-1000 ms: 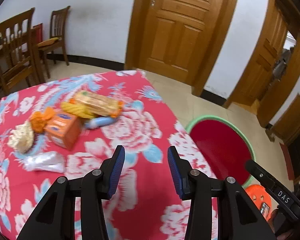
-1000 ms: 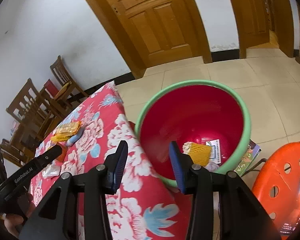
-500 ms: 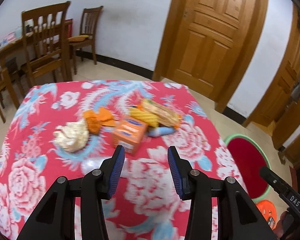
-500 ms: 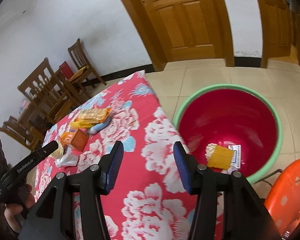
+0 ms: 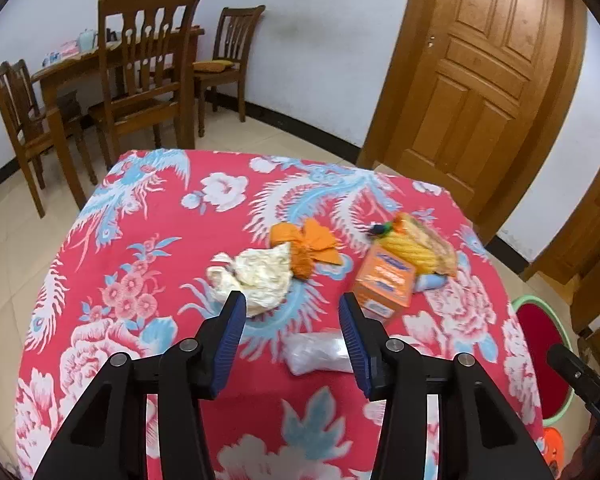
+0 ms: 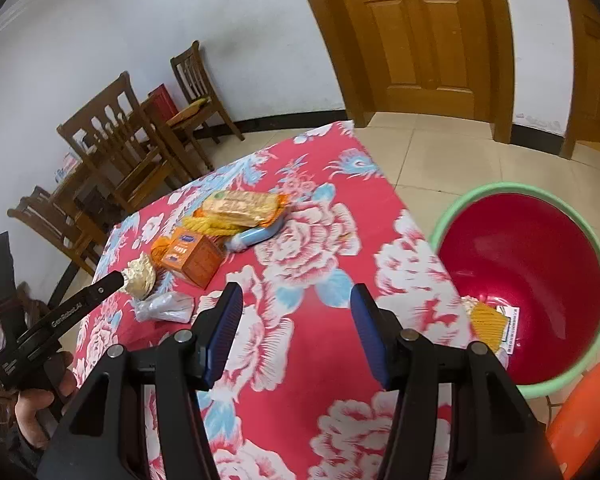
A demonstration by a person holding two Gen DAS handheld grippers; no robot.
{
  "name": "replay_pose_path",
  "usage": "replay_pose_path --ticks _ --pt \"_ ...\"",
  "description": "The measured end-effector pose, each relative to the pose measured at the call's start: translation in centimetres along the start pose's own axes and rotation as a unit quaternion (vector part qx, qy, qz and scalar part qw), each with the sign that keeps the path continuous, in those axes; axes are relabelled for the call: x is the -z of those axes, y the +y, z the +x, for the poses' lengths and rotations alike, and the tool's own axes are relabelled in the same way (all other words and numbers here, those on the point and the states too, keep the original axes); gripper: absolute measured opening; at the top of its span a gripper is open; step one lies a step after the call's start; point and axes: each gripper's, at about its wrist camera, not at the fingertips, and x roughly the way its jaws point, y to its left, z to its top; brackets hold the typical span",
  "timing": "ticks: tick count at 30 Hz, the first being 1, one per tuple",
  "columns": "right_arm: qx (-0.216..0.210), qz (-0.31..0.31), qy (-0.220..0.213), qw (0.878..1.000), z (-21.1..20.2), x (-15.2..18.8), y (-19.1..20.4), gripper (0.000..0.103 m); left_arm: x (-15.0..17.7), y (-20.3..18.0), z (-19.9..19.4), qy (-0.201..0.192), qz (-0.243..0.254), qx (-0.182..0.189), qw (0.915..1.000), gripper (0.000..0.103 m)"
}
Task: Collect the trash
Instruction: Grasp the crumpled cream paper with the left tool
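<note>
Both tongs released, holding nothing. Left gripper hovers over table, clear plastic bag just below its tips. White wad, orange box, snack packets cluster mid-table toward right edge. Right gripper above right edge; red basin on floor beside table, holding yellow trash.

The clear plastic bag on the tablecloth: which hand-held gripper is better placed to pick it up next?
Probably the left hand-held gripper. It is open and the clear plastic bag lies just ahead between its fingers. The right hand-held gripper, also open, points at bare tablecloth, with the bag off to its left.
</note>
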Motion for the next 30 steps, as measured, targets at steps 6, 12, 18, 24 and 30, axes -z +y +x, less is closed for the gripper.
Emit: replay_pose_path --ticks 6,12,18,24,30 --pt "-0.003 -0.013 0.012 1.000 1.4 0.0 1.8 0.058 -0.4 1.0 2.0 0.013 -0.001 -0.011 0.9999 0.055" --pt "-0.002 -0.019 0.024 1.000 2.8 -0.1 3.0 0.058 -0.6 1.8 4.0 0.027 -0.006 -0.017 0.9995 0.055" --pt "-0.003 -0.027 0.032 0.999 3.9 -0.3 4.5 0.062 -0.6 2.7 5.7 0.037 -0.016 -0.024 0.9989 0.055" --pt "-0.004 -0.034 0.041 0.999 5.2 -0.4 6.1 0.063 -0.3 3.5 6.6 0.045 -0.032 -0.006 0.9985 0.053" --pt "-0.005 -0.036 0.052 0.998 6.6 -0.6 7.6 0.064 -0.4 4.3 6.2 0.032 -0.048 0.021 0.9981 0.035"
